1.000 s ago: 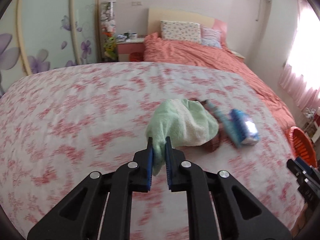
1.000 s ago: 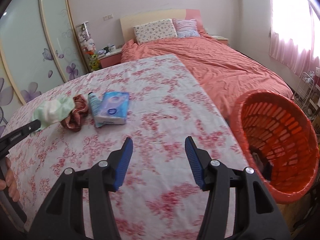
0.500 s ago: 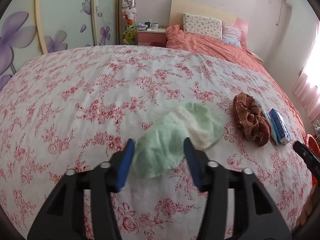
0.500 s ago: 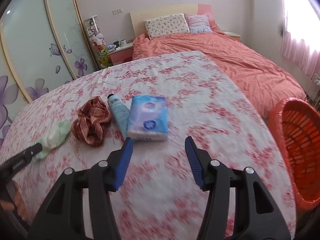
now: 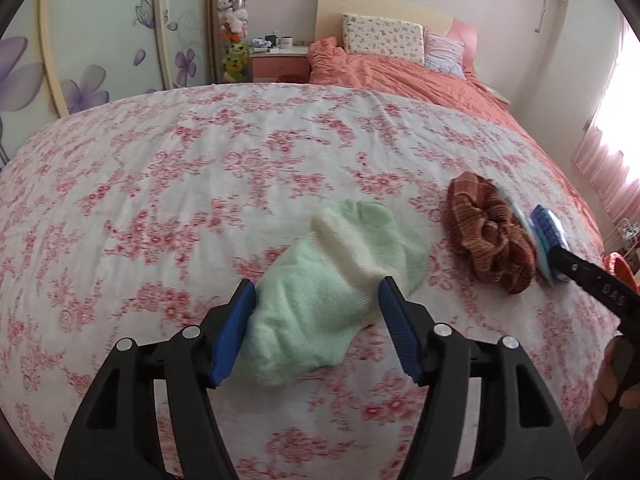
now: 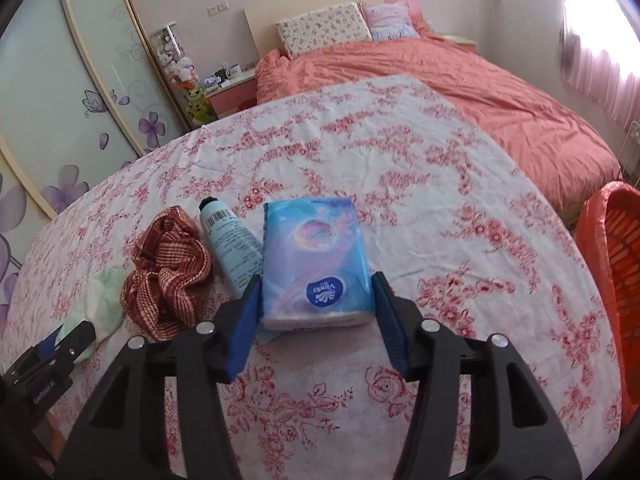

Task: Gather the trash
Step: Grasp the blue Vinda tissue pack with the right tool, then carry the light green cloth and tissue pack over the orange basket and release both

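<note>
With our right claw open astride the tissue pack, its long axis runs straight ahead; our left claw, jaws just opened, has released the green sock.

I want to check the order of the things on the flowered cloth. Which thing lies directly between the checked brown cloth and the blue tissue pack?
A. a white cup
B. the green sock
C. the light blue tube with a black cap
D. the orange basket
C: in the right wrist view the light blue tube lies between the checked brown cloth and the tissue pack.
</note>
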Motion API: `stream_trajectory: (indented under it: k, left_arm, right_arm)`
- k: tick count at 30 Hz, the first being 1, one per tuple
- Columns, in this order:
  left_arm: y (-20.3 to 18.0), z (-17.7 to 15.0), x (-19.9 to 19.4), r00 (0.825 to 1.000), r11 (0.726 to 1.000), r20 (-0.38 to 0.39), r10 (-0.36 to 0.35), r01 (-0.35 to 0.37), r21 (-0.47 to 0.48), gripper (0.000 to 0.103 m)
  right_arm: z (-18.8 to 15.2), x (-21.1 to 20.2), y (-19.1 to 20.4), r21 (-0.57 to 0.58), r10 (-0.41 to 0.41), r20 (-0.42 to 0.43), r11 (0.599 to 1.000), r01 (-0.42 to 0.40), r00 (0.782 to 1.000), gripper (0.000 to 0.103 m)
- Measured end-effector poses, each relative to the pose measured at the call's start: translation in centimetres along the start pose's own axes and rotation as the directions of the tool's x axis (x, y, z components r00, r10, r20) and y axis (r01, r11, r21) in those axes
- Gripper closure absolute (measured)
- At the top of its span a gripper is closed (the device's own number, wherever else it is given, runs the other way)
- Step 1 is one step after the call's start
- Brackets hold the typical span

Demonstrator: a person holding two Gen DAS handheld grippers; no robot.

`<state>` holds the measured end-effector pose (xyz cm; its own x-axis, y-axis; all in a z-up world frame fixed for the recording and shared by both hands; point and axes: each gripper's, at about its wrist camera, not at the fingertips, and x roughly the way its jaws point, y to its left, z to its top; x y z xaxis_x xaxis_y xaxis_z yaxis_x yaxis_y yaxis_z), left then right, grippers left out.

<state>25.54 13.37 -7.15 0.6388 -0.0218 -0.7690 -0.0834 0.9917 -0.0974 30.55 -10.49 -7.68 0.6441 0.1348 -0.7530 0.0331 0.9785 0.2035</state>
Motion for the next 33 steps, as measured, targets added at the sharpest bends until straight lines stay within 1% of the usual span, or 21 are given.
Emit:
stream_trajectory:
  k: [4, 8, 11, 14, 17, 23, 30, 33]
  left_arm:
    - [-0.8, -0.1, -0.1, 1.000, 1.000, -0.006, -0.028, 0.028, 0.013, 0.040]
    - [-1.4, -0.3, -0.1, 1.000, 0.999, -0.005, -0.022, 0.022, 0.024, 0.040]
    - [-1.9, -0.5, 0.0, 1.000, 0.999, -0.002, -0.014, 0.014, 0.043, 0.040]
    - [-2.5, -0.5, 0.1, 1.000, 0.997, -0.004, 0.010, -0.010, 0.071, 0.040]
    - [-2.4, -0.4, 0.3, 1.000, 0.998, -0.007, 0.015, -0.015, 0.066, 0.040]
    - [-2.5, -0.3, 0.4, 1.000, 0.998, -0.009, 0.023, -0.023, 0.065, 0.040]
    - [-2.2, -0.4, 0.4, 1.000, 0.999, -0.007, 0.017, -0.017, 0.052, 0.040]
    - [-2.3, -0.4, 0.4, 1.000, 0.998, -0.008, 0.027, -0.026, 0.056, 0.040]
  right_arm:
    - [-0.2, -0.3, -0.2, -0.022, -0.034, 0.005, 0.999, 0.035, 0.999, 0.051]
    - [-0.6, -1.2, -1.9, 0.011, -0.127, 0.015, 0.992, 0.127, 0.992, 0.051]
    - [-0.7, -1.2, -2.8, 0.033, -0.119, 0.008, 0.992, 0.119, 0.993, 0.050]
    - [-0.7, -1.1, -2.7, 0.017, -0.120, 0.003, 0.993, 0.120, 0.993, 0.048]
    - [-0.7, -0.9, -2.3, -0.001, -0.124, -0.002, 0.992, 0.124, 0.992, 0.049]
    - [-0.6, -0.9, -2.2, -0.002, -0.127, -0.003, 0.992, 0.127, 0.992, 0.050]
    - [-0.8, -0.6, -1.5, -0.043, -0.178, -0.012, 0.983, 0.178, 0.984, 0.050]
    - [-0.8, -0.6, -1.4, -0.047, -0.183, -0.013, 0.982, 0.182, 0.983, 0.049]
